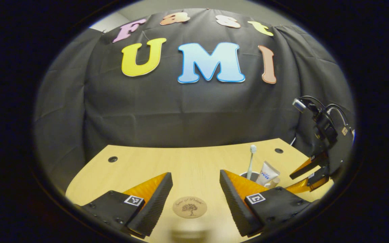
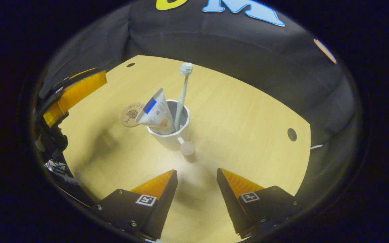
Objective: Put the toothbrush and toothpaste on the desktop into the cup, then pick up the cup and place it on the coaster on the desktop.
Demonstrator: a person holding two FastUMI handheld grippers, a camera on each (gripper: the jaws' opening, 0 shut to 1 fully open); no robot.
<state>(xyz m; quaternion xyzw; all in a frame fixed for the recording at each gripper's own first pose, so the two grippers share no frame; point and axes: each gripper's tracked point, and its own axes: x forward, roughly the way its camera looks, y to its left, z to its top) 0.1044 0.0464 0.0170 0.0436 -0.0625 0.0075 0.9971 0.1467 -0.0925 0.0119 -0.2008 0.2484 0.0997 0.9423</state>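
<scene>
Your desk (image 2: 241, 111) fills mid frame in the right gripper view. Cup (image 2: 171, 136) sits at center w/ paste (image 2: 155, 113) & brush (image 2: 182, 96) standing inside. Coaster (image 2: 132, 114) lies just left of the cup, apart from it. Right gripper (image 2: 197, 184) & left gripper (image 1: 196, 189) both spread wide, holding nothing, bottom of each view.
</scene>
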